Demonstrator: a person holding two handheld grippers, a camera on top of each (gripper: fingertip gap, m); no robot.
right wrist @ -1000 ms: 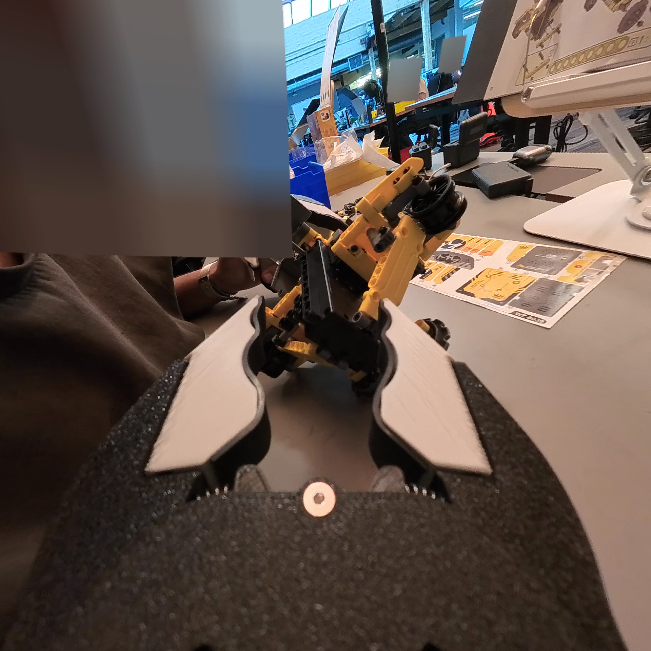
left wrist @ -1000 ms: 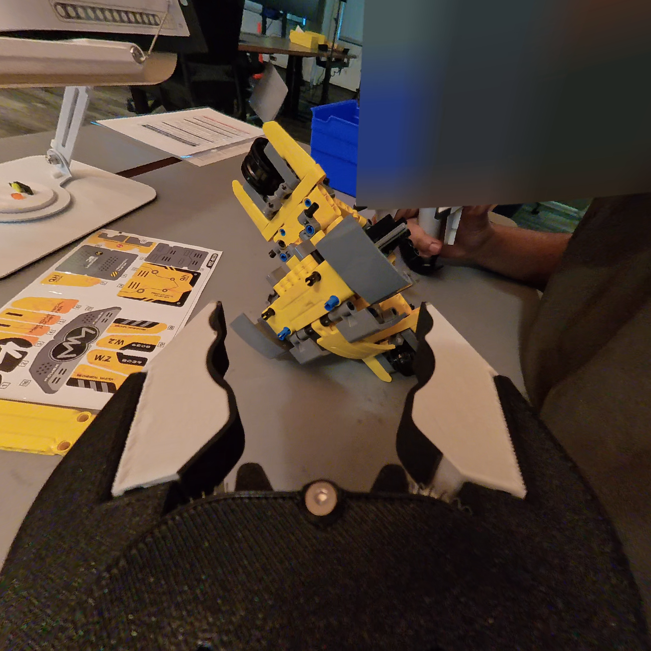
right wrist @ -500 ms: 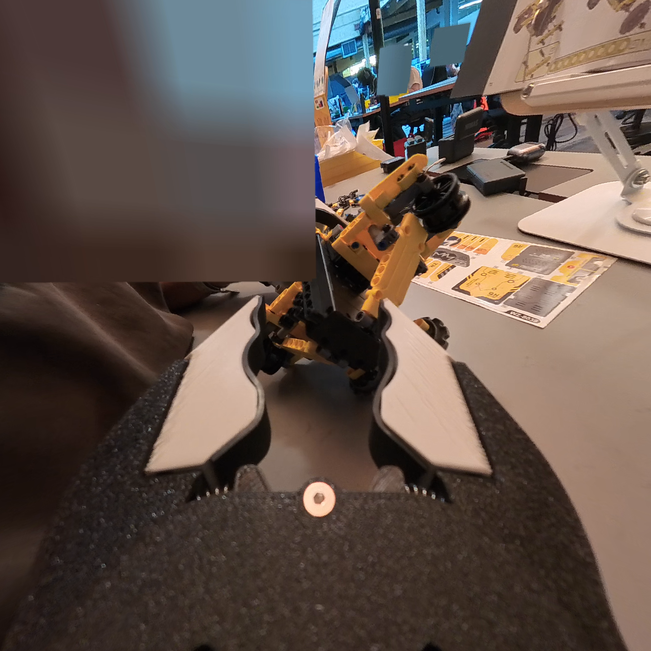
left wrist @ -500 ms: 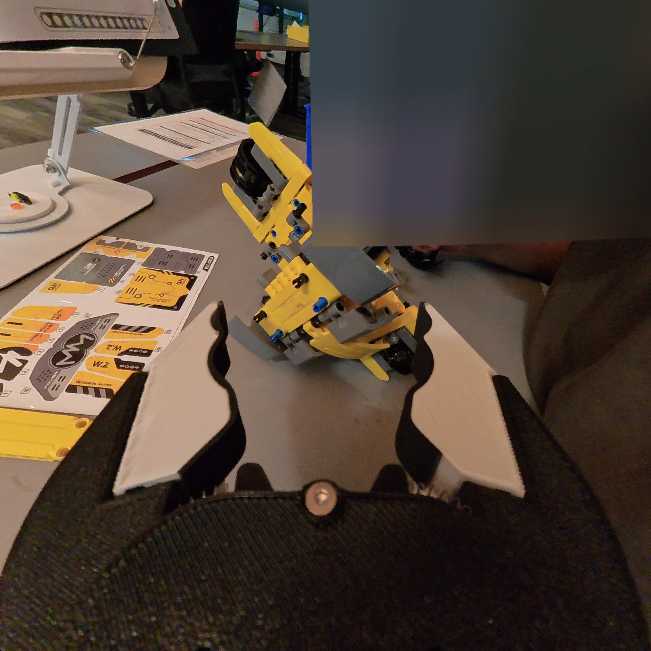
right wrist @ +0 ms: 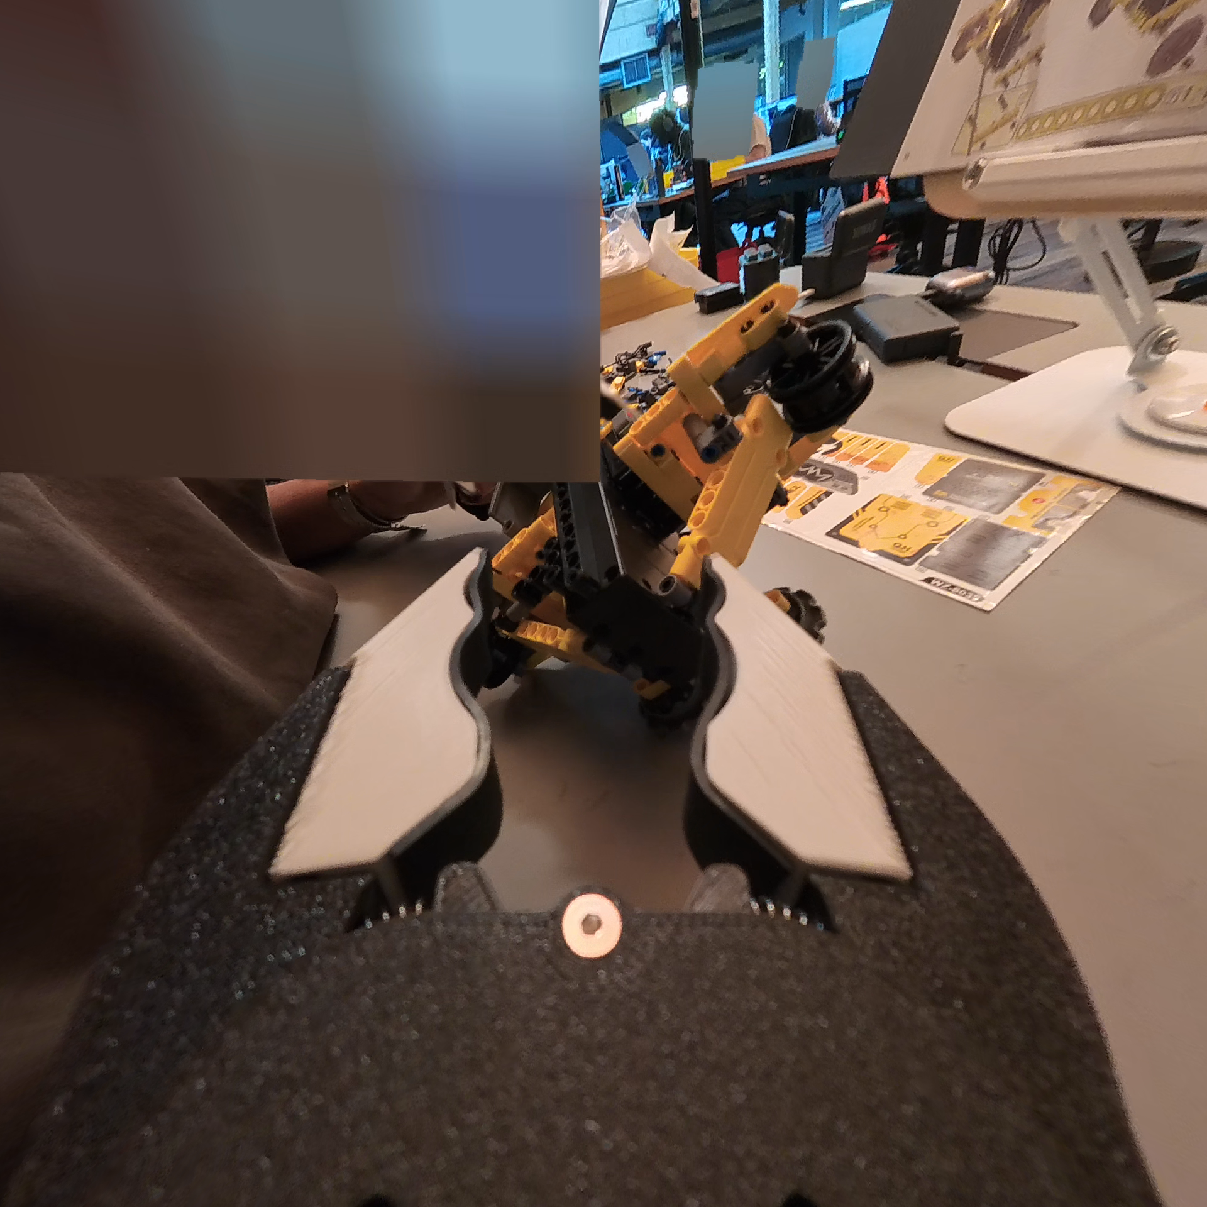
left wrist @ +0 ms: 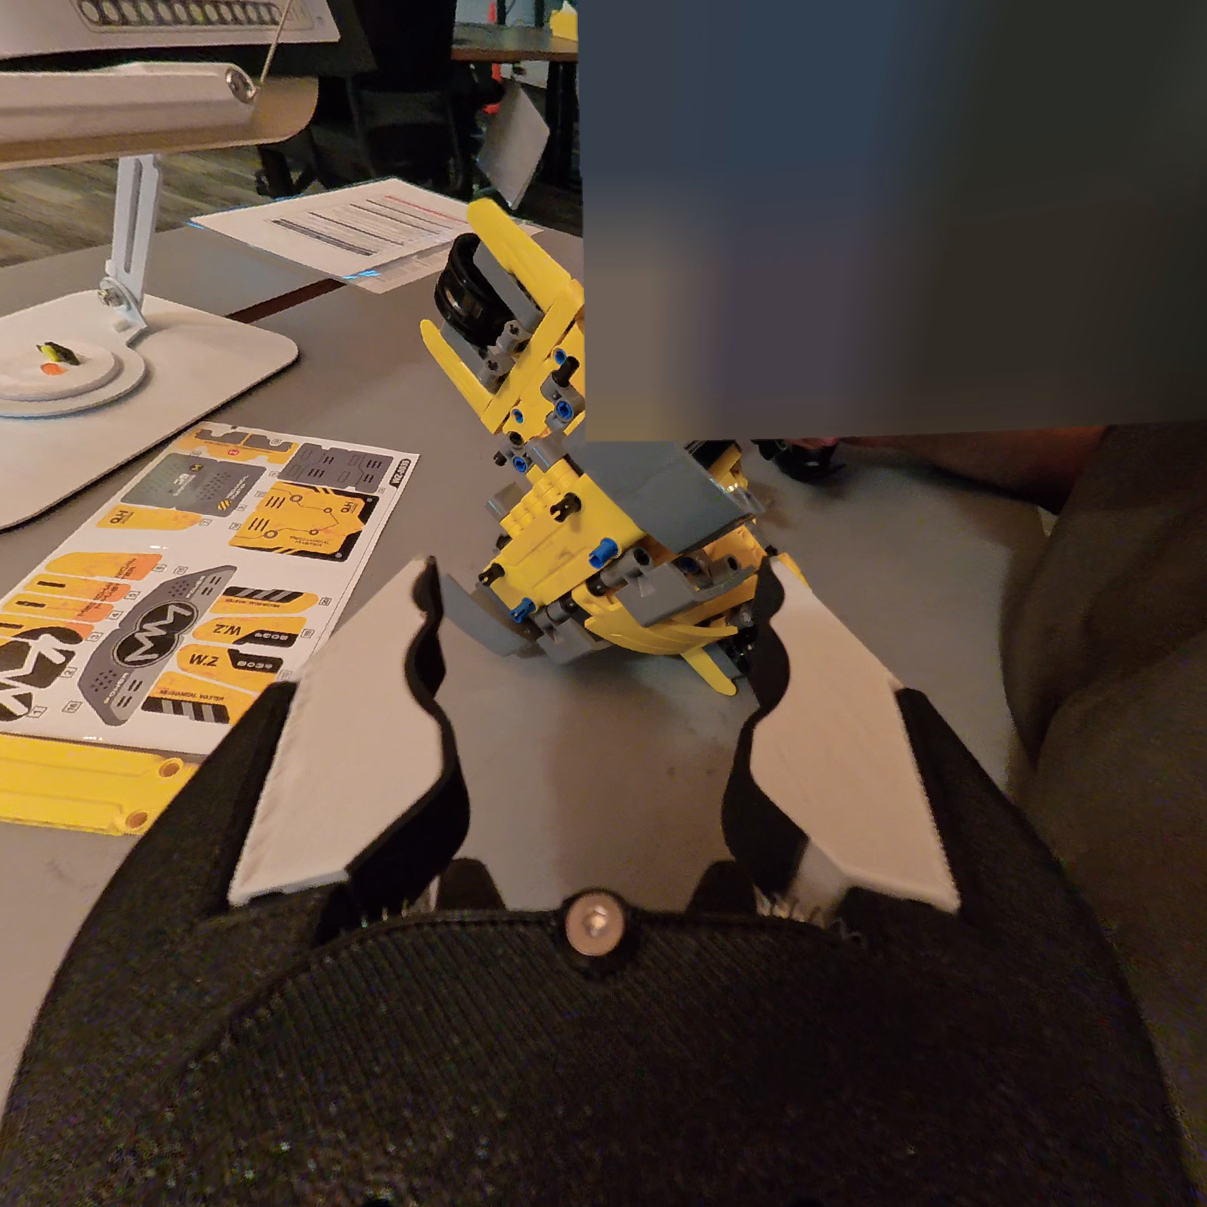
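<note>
A yellow and grey brick-built vehicle model point(left wrist: 562, 542) stands tilted on the grey table point(left wrist: 588, 751), with a black wheel rim point(left wrist: 464, 294) at its raised end. My right gripper point(right wrist: 595, 575) is shut on the model's lower black and yellow end point(right wrist: 627, 627) and holds it at a slant. My left gripper point(left wrist: 595, 581) is open, and the model's lower end lies between its fingertips. Its right finger point(left wrist: 823, 705) is at the model's yellow edge. Its left finger point(left wrist: 366, 705) is apart from the model.
A sticker sheet point(left wrist: 196, 575) lies left of the model, with a long yellow beam point(left wrist: 78, 790) in front of it. A white booklet stand point(left wrist: 130, 366) is behind. A person's brown sleeve point(left wrist: 1110, 653) is beside the model. A small black gear point(right wrist: 800, 607) and loose parts point(right wrist: 637, 366) lie nearby.
The right gripper keeps its hold and the model stays tilted. The left gripper stays open. The hand seen behind the model one second ago is out of sight now.
</note>
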